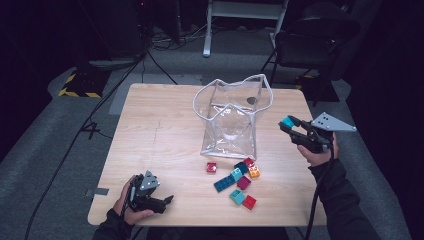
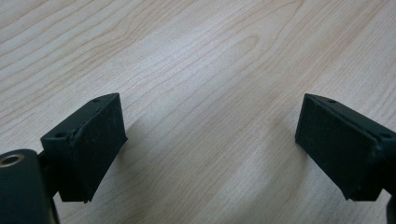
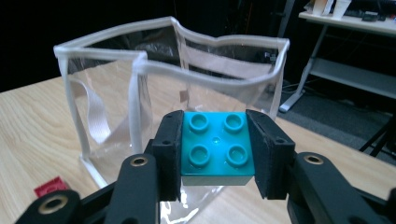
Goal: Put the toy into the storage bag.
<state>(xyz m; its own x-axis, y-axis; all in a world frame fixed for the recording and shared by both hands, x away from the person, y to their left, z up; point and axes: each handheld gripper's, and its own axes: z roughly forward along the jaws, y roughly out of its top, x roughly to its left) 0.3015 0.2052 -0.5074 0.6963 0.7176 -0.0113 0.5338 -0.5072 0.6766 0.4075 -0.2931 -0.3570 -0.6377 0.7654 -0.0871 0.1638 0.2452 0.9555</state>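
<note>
Right gripper was held off the table just right of the clear bag, pointing toward it, jaws clamped on a teal brick, studs up. Left gripper rested at the near left table edge, jaws wide apart, holding nothing.
</note>
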